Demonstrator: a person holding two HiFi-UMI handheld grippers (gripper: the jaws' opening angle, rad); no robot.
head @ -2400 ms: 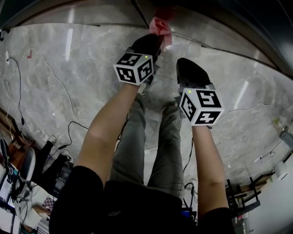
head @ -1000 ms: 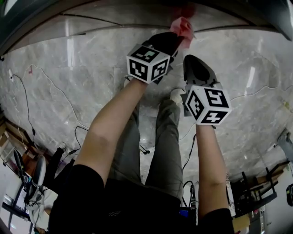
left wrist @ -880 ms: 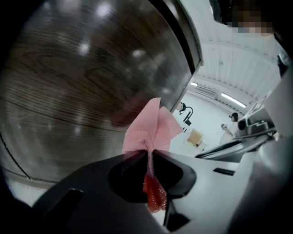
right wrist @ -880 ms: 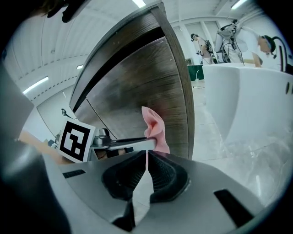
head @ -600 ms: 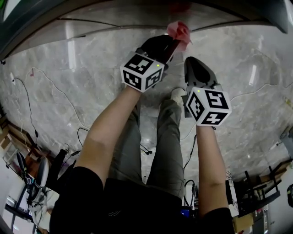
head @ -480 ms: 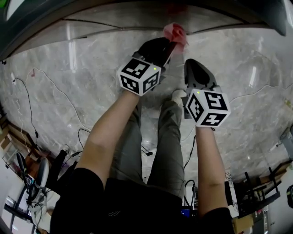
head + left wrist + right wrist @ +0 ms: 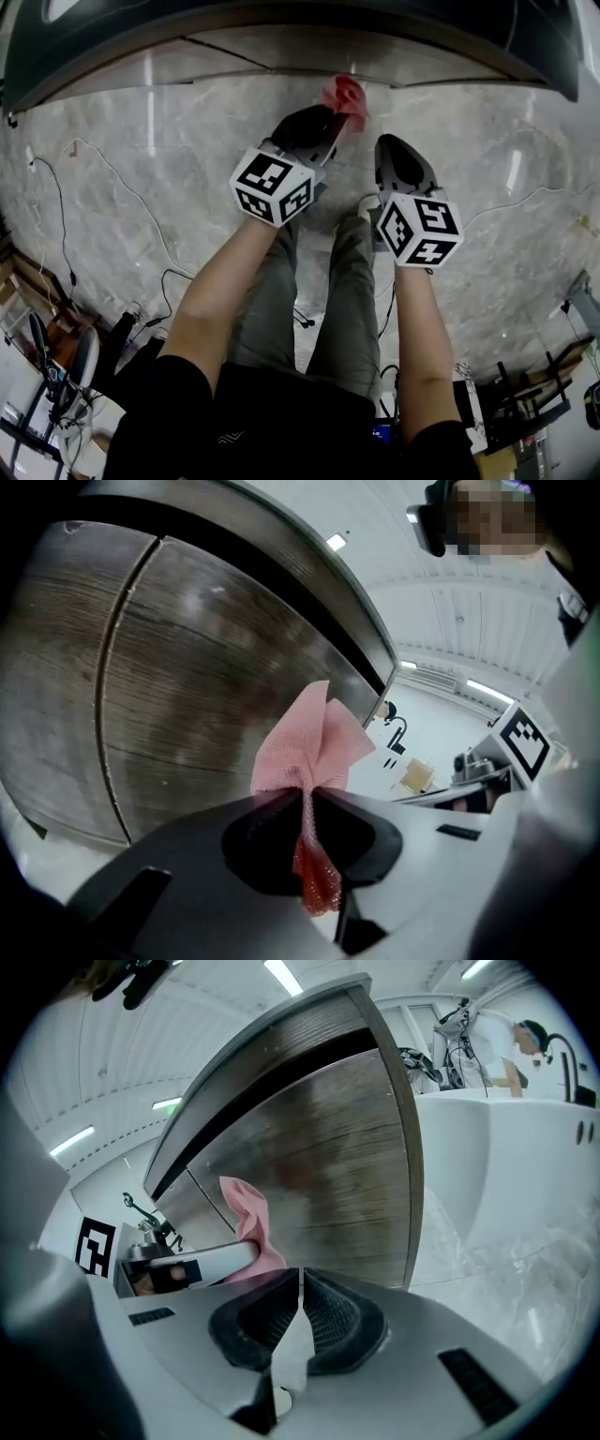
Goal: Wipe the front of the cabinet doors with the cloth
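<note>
The cabinet doors [image 7: 281, 56] block 12 o'clock. The cloth [image 7: 343, 94], pinched in the left tool [image 7: 323, 114], stands between that tool and them. The right tool [image 7: 394, 145] crowds in at 3 o'clock. The floor [image 7: 187, 131] lies open toward 9 o'clock, and cables [image 7: 64, 246] trail at 8 o'clock.

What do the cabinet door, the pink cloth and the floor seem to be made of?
Cabinet door: wood or wood-look laminate, dull sheen; dark grain lines show.
Cloth: thin pink textile; fine mesh weave visible.
Floor: polished stone or stone-look tile; grey veining, glossy light streaks.
</note>
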